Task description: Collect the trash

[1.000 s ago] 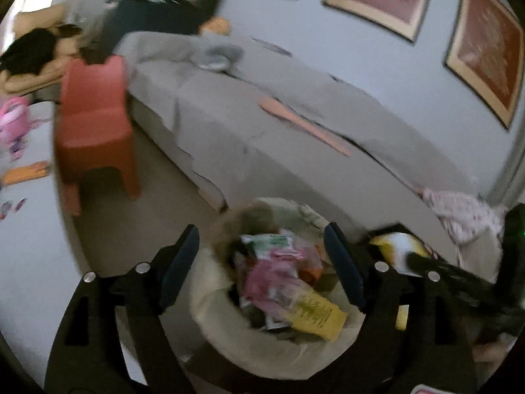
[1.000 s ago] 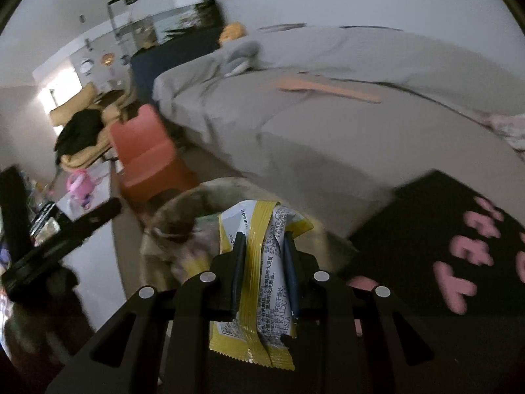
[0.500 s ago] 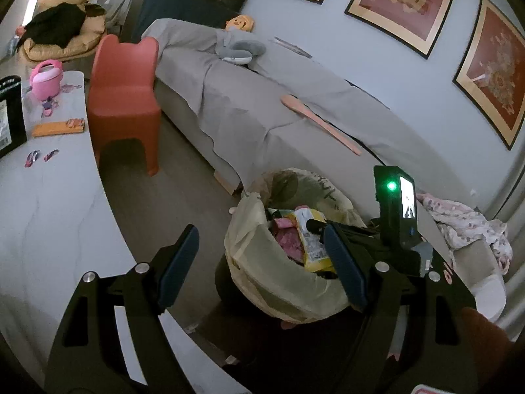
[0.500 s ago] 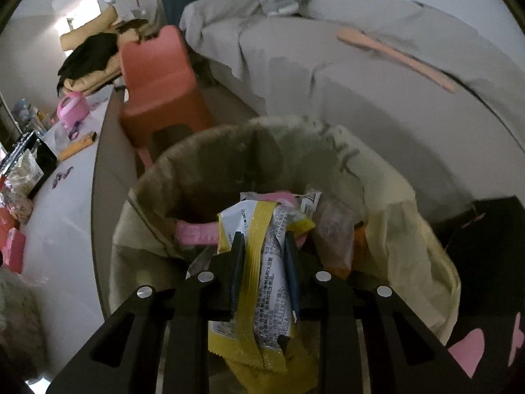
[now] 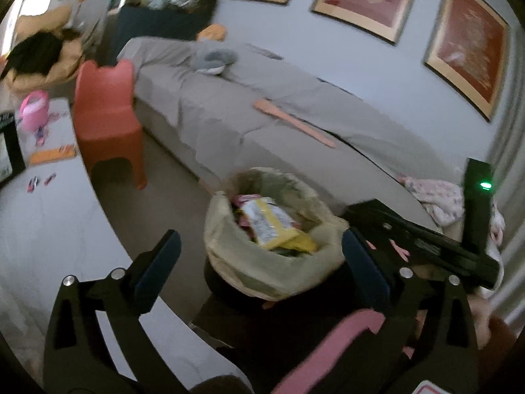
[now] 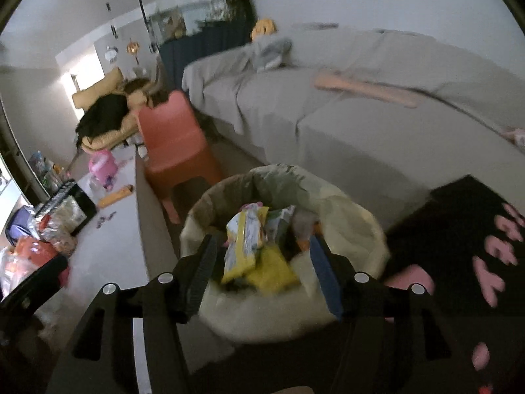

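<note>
Left gripper (image 5: pixel 259 249): spread wide, holding nothing, poised above and in front of the trash bin.
Right gripper (image 6: pixel 262 256): fingers apart, nothing between them; it hangs directly over the bin's mouth.
Trash bin (image 5: pixel 272 279): a round bin lined with a pale yellowish bag, standing on the floor beside the grey-covered sofa (image 5: pixel 262 131).
Yellow wrapper (image 6: pixel 244 243): lies on top of the other packets inside the bin, free of both grippers; in the left view it shows at (image 5: pixel 272 226).
Red chair (image 5: pixel 108 111): a small plastic one on the floor, behind the bin and next to the sofa's end.
Worktop (image 5: pixel 42 216): white, to the left, carrying a pink toy (image 5: pixel 34 111) and small scattered items.
Black mat (image 6: pixel 466 246): dark with pink lettering, just right of the bin.
</note>
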Demonstrator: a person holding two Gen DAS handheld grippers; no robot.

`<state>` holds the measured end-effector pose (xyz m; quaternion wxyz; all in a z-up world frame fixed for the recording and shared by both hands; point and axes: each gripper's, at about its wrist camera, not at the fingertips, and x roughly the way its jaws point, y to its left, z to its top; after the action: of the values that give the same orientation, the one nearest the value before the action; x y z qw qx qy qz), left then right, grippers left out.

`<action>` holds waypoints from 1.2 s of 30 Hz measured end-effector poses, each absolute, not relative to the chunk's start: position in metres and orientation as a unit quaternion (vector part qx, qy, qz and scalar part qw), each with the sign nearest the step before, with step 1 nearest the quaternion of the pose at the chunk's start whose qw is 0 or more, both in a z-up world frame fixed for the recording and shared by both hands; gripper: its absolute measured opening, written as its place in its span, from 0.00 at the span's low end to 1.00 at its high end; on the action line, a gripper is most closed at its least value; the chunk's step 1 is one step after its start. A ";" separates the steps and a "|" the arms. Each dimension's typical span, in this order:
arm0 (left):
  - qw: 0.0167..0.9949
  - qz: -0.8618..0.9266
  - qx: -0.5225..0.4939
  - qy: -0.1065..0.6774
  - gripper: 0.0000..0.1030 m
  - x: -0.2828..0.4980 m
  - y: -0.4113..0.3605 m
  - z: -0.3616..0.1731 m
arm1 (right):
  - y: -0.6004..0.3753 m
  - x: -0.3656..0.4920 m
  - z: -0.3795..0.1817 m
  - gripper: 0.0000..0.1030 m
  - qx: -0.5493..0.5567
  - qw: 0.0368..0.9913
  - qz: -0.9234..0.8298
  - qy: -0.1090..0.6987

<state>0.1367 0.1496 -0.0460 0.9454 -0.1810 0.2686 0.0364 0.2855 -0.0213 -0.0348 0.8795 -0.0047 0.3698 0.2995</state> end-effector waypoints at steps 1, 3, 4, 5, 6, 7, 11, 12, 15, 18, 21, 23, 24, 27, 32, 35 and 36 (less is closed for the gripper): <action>0.948 0.026 -0.173 0.265 0.91 0.131 0.140 -0.042 | -0.033 0.272 -0.028 0.55 -0.003 0.883 0.293 0.366; 0.952 0.002 -0.155 0.263 0.91 0.120 0.119 -0.034 | -0.062 0.241 -0.015 0.56 0.001 0.892 0.280 0.356; 0.954 -0.010 -0.145 0.262 0.91 0.114 0.107 -0.031 | -0.076 0.223 -0.009 0.57 0.001 0.897 0.270 0.350; 0.955 -0.018 -0.139 0.261 0.91 0.109 0.098 -0.029 | -0.094 0.200 -0.002 0.60 -0.002 0.904 0.254 0.343; 0.956 -0.028 -0.129 0.261 0.91 0.102 0.086 -0.027 | -0.106 0.183 0.001 0.60 -0.005 0.909 0.242 0.339; 0.957 -0.036 -0.121 0.262 0.91 0.096 0.076 -0.026 | -0.117 0.168 0.003 0.60 -0.008 0.912 0.232 0.337; 0.956 -0.076 -0.082 0.270 0.91 0.072 0.033 -0.022 | -0.158 0.109 0.005 0.60 -0.009 0.925 0.183 0.332; 0.957 -0.087 -0.065 0.269 0.91 0.065 0.021 -0.021 | -0.170 0.090 0.003 0.60 -0.009 0.928 0.167 0.332; 0.960 -0.101 -0.037 0.259 0.91 0.048 -0.001 -0.018 | -0.185 0.053 -0.002 0.60 -0.011 0.934 0.135 0.330; 0.963 -0.099 -0.025 0.251 0.91 0.033 -0.013 -0.014 | -0.198 0.018 -0.002 0.60 0.003 0.942 0.116 0.314; 0.965 -0.088 -0.009 0.247 0.91 0.020 -0.020 -0.009 | -0.204 -0.005 0.006 0.60 0.001 0.955 0.096 0.281; 0.968 -0.072 -0.001 0.239 0.91 0.012 -0.022 -0.006 | -0.206 -0.012 0.010 0.61 0.004 0.959 0.093 0.266; 0.970 -0.062 0.001 0.234 0.91 0.008 -0.021 -0.004 | -0.206 -0.014 0.011 0.61 0.006 0.961 0.093 0.262; 0.973 -0.043 -0.002 0.227 0.91 0.001 -0.017 0.000 | -0.208 -0.020 0.012 0.61 0.012 0.961 0.094 0.261; 0.971 -0.034 0.000 0.236 0.91 -0.002 -0.014 0.001 | -0.212 -0.024 0.012 0.61 0.027 0.961 0.092 0.260; 0.971 -0.031 0.001 0.236 0.91 -0.003 -0.013 0.001 | -0.215 -0.025 0.013 0.61 0.034 0.962 0.090 0.257; 0.971 -0.030 0.002 0.236 0.91 -0.003 -0.013 0.001 | -0.216 -0.025 0.013 0.61 0.035 0.961 0.090 0.258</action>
<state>-0.0029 -0.0130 0.0014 0.9713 0.0019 0.2360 -0.0304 -0.0250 -0.2155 0.0135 0.9614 0.0351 0.2577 0.0895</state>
